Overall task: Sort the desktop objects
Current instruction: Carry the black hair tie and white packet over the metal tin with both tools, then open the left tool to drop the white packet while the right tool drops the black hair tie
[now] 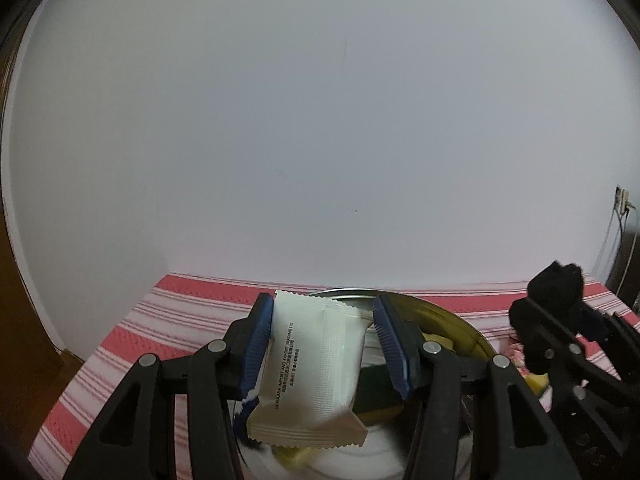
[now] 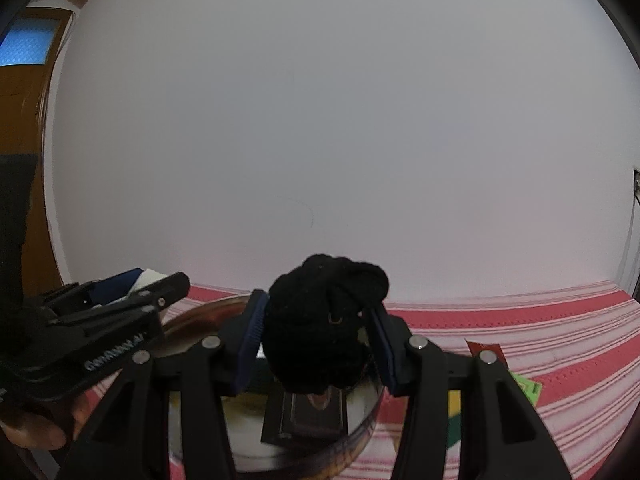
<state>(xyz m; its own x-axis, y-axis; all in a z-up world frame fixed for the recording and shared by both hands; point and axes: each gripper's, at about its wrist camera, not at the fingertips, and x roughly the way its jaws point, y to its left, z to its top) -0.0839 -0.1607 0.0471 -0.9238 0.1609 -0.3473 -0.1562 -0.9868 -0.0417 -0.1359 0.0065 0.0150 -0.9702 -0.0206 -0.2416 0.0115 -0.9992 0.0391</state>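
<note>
A white sachet (image 1: 312, 368) with small printed text hangs between the blue pads of my left gripper (image 1: 320, 352), whose jaws stand wider than the sachet; only the left pad (image 1: 256, 348) seems to touch it. It hangs over a round metal tin (image 1: 460, 328). My right gripper (image 2: 316, 344) is shut on a black knitted fabric ball (image 2: 324, 320), held above the same tin (image 2: 360, 432). A dark packet (image 2: 308, 416) lies in the tin. The right gripper also shows in the left wrist view (image 1: 560, 308), the left gripper in the right wrist view (image 2: 120, 300).
A red and white striped cloth (image 2: 540, 328) covers the table. A white wall stands behind. Red (image 2: 484, 348) and green (image 2: 528, 388) packets lie on the cloth right of the tin. Yellow and white items (image 1: 536, 380) lie beside the tin.
</note>
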